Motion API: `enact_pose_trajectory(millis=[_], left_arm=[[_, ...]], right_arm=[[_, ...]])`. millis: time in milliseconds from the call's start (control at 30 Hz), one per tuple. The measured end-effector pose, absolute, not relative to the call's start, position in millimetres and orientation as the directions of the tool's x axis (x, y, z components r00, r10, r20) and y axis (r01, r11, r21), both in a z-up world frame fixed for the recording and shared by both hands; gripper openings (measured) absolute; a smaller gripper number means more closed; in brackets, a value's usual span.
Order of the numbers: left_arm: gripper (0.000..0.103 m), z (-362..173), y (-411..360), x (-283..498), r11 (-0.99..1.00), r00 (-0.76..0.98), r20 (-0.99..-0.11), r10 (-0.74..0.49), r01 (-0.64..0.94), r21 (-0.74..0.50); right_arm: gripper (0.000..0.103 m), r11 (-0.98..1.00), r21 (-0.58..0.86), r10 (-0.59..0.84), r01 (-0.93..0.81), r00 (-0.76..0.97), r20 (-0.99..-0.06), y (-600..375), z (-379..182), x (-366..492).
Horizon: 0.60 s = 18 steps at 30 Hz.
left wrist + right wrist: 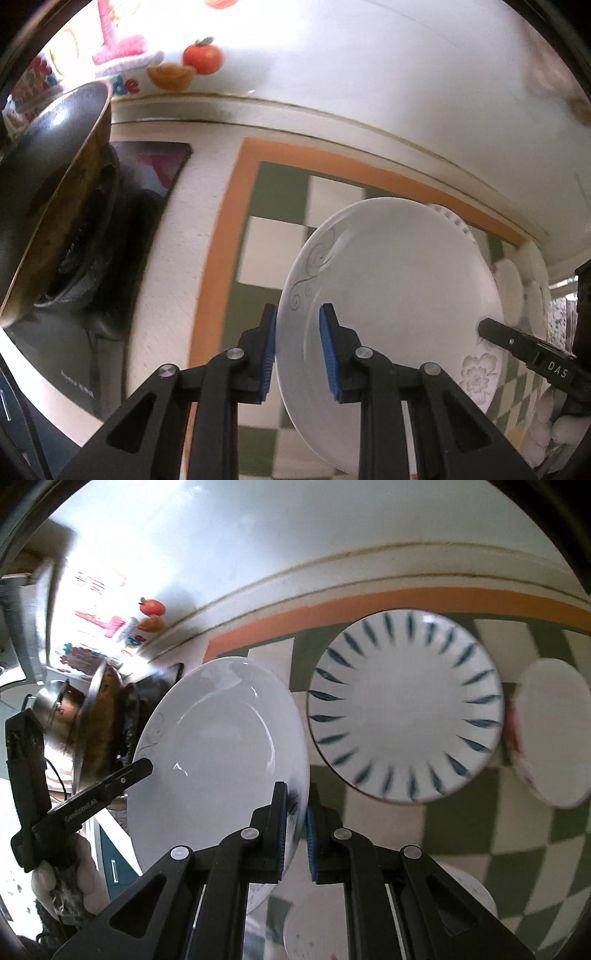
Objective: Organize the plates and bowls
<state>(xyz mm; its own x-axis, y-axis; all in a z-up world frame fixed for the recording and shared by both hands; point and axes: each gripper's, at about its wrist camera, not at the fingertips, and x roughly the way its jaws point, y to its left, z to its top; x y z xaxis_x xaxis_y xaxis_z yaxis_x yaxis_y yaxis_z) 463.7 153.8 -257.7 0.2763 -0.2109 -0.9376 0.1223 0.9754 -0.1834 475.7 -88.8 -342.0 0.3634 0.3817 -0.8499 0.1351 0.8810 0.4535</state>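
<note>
We hold the white floral plate (221, 760) off the bench between both tools, left tool (297, 354) and right tool (295, 830) each clamped on its rim; the blue-striped plate (402, 709) and nearby bowls (550, 734) lie unstacked, so most sorting remains.

A home kitchen. A blackened wok (48, 192) sits on a gas burner (92, 236) at the left of a white surface (166, 258). Beside it lies a green-and-white checked mat (480, 812) with an orange border, carrying plates (404, 709). Bright fruit stickers (202, 58) decorate the white wall (369, 74) behind.
</note>
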Motion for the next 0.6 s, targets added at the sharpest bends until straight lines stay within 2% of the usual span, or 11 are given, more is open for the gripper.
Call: enact_pose_trajectory(millis=[267, 600], left_arm=[[0.02, -257.4, 96.2, 422.6, 0.962, 0.246, -0.938, -0.246, 0.181, -0.205], [0.02, -294.4, 39.8, 371.8, 0.952, 0.137, -0.965, -0.224, 0.242, -0.187]], right_arm=[[0.01, 0.881, 0.445, 0.362, 0.162, 0.375, -0.853, -139.8, -322.2, 404.3], [0.01, 0.862, 0.445, 0.36, 0.243, 0.326, -0.874, -194.9, -359.6, 337.4]])
